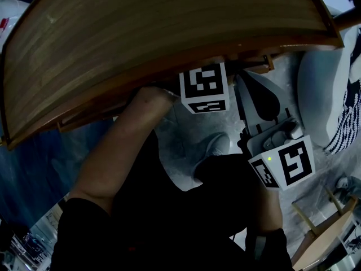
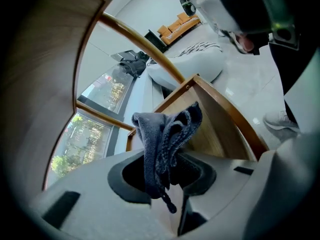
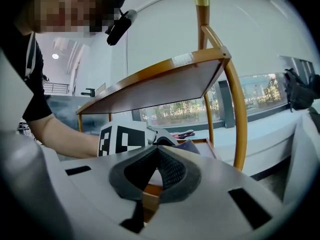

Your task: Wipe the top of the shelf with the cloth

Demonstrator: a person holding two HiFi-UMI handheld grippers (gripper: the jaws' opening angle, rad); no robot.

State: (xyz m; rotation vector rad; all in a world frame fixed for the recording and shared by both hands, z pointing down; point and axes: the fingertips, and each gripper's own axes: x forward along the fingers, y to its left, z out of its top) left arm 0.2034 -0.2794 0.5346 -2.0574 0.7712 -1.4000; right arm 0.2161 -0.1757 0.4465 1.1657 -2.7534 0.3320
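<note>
Cloth (image 2: 165,134), dark blue-grey knit, is pinched in the jaws of the left gripper (image 2: 162,176). It stands bunched above the pads, with one loose end hanging below them. The cloth sits under the shelf top (image 1: 169,27), near the corner of the lower shelf (image 2: 215,129), and touches neither board as far as can be seen. In the head view only the left gripper's marker cube (image 1: 204,89) shows, just beneath the front edge of the shelf top, so the jaws and cloth are hidden there. The right gripper (image 3: 157,156) is held apart on the near side of the shelf, facing a curved wooden post (image 3: 235,114). Its jaws are together at the tips with nothing between them. Step in hand, as judged: the cloth is gripped but the top surface is untouched, so wiping has not begun. The next move calls for drawing the left gripper out from under the front edge, raising it above the shelf top, and turning the jaws down so the bunched cloth meets the wood first. Strokes should then run across the board. The cloth is slack and may fold under, so steady downward pressure is advisable.
</note>
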